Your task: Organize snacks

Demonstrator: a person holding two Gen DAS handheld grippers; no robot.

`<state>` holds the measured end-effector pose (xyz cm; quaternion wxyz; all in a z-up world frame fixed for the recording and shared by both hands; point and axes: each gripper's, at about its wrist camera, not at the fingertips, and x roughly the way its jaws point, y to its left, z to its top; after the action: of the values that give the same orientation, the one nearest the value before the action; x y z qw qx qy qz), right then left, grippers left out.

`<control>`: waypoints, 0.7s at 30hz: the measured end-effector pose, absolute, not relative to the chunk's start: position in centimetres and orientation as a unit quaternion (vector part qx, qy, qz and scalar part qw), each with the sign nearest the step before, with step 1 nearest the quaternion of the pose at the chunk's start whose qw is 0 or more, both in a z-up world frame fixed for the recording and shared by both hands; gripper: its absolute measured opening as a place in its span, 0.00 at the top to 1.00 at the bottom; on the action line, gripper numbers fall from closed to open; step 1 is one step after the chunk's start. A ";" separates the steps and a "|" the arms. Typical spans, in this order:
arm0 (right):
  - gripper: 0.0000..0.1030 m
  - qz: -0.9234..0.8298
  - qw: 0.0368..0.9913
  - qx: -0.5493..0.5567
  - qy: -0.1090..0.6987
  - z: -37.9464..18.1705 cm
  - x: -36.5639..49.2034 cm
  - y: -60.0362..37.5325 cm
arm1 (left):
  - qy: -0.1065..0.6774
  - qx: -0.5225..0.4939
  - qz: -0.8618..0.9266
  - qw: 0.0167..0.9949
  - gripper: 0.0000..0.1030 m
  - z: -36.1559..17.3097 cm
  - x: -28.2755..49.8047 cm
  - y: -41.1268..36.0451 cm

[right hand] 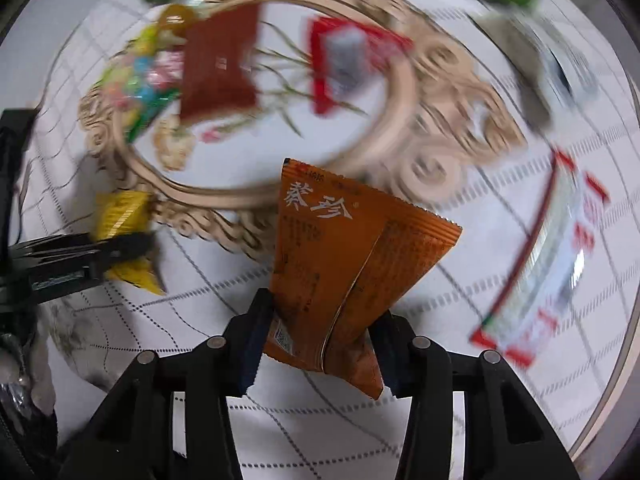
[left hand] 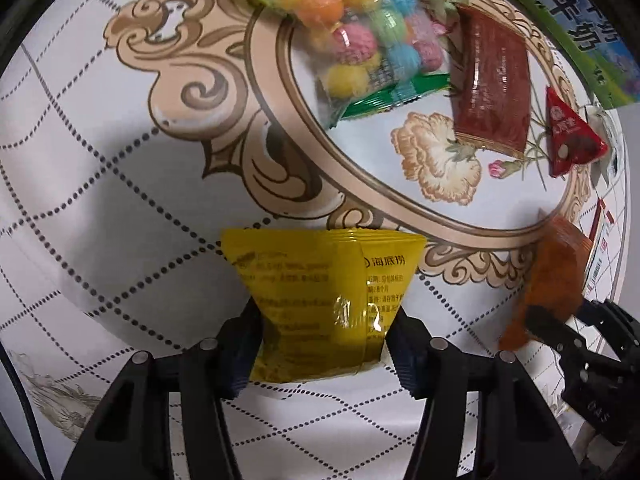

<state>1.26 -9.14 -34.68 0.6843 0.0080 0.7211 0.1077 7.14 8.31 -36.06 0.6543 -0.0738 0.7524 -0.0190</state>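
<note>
Yellow foil snack packet [left hand: 320, 304]: clamped in left hand-held gripper [left hand: 320, 344]. Orange foil sachet [right hand: 344, 272]: pinched by right hand-held gripper [right hand: 316, 340]. Advice: lower each flat beside sorted snacks, avoid crushing.

Both rigs look like the same build: the matte black plastic left gripper [left hand: 322, 344] has angular linkage arms with triangular cutouts and four round silver pivot pins across the near edge. Finger pads [left hand: 240, 354] are dark navy with fine ribbing. The matching black right gripper [right hand: 318, 342] has the same pins and ribbed pads, plus "045" stamped on its side.
</note>
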 end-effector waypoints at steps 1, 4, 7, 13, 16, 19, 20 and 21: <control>0.25 0.105 0.683 0.007 0.723 -34.9 1.4 -9.0 | 0.754 -0.071 -0.021 0.653 0.45 -36.2 7.1 8.2; 0.17 0.092 0.684 0.017 0.724 -34.8 2.0 -9.4 | 0.755 -0.058 -0.025 0.653 0.44 -36.6 6.8 8.1; 0.17 0.072 0.693 0.029 0.717 -33.6 2.9 -9.9 | 0.755 -0.054 -0.020 0.653 0.43 -36.5 7.3 8.0; 0.17 0.025 0.702 0.017 0.712 -34.2 3.1 -8.7 | 0.744 -0.055 0.005 0.666 0.44 -36.9 7.7 6.9; 0.24 0.007 0.687 0.018 0.727 -36.3 3.4 -8.6 | 0.735 -0.035 0.008 0.677 0.54 -36.8 7.3 5.7; 0.47 0.009 0.693 0.012 0.721 -36.3 3.3 -8.7 | 0.731 -0.028 0.001 0.682 0.58 -36.5 7.1 4.4; 0.49 0.013 0.696 0.010 0.718 -36.1 3.2 -8.6 | 0.730 -0.028 -0.001 0.683 0.59 -36.3 7.0 4.2; 0.49 0.019 0.698 0.012 0.715 -35.7 3.0 -8.7 | 0.728 -0.029 -0.004 0.685 0.59 -36.0 6.9 3.9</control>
<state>3.03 -8.66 -35.67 0.6984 0.0115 0.7153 0.0190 6.95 3.87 -36.04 0.6848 -0.0295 0.7281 -0.0041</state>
